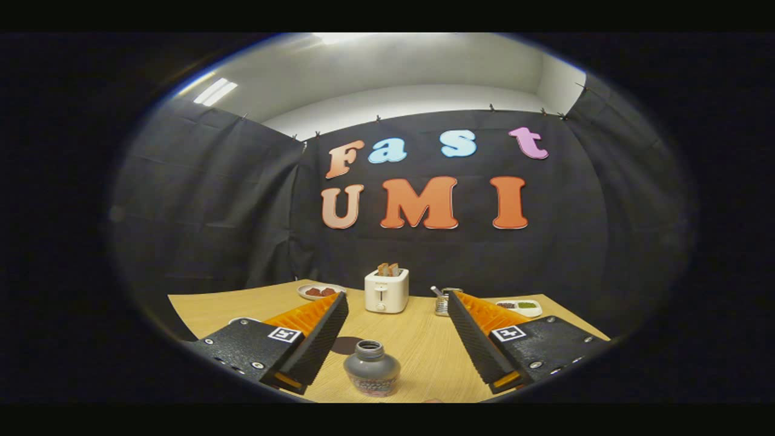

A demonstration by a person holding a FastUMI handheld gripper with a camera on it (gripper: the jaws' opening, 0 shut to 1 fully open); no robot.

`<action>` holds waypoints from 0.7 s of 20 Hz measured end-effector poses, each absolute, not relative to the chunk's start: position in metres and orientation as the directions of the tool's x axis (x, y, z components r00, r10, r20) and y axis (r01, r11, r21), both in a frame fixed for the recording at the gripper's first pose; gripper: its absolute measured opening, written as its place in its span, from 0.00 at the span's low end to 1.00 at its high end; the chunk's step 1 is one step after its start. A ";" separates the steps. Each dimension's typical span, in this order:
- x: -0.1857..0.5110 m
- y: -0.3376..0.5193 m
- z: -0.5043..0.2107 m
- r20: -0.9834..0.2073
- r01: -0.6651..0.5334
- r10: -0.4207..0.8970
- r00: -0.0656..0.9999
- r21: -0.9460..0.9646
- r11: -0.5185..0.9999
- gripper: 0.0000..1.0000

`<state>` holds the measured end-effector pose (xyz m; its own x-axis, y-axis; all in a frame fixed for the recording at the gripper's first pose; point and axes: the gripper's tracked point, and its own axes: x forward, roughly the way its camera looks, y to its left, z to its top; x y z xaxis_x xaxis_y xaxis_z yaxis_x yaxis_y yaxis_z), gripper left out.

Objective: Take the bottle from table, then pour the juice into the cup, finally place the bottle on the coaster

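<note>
Wooden table (418,345) carries 1 bottle (371,368) upright between the claw's (396,303) 2 wide-apart fingers, touching neither; beyond them 1 toaster (386,290), 2 plates (319,291), 1 metal container (442,301).

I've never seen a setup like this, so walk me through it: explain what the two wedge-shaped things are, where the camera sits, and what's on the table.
The camera rides on a hand-held tool and looks forward along it. The two wedges are the fingers of its tongs, standing wide open and holding nothing. Between them, on the wooden table, stands a small dark bottle without a cap, not touched by either finger. Beyond the fingers sit a white toaster with bread in it, a plate with something red, a small metal container and a white tray of toppings.
</note>
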<state>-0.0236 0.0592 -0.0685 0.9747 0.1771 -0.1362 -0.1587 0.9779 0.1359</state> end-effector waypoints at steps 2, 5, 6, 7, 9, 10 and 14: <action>-0.030 0.066 -0.084 -0.160 -0.181 0.204 0.966 0.146 0.973 0.98; -0.034 0.077 -0.103 -0.197 -0.202 0.234 0.952 0.168 0.965 0.98; -0.036 0.078 -0.109 -0.209 -0.205 0.240 0.948 0.176 0.963 0.98; -0.038 0.080 -0.115 -0.222 -0.205 0.243 0.944 0.184 0.962 0.98; -0.043 0.083 -0.128 -0.251 -0.205 0.252 0.935 0.199 0.958 0.98; -0.045 0.085 -0.134 -0.264 -0.206 0.257 0.930 0.208 0.956 0.98; -0.052 0.086 -0.159 -0.326 -0.189 0.258 0.909 0.229 0.955 0.98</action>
<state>-0.0523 0.0858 -0.1593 0.9095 0.2580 -0.3260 -0.1887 0.9549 0.2293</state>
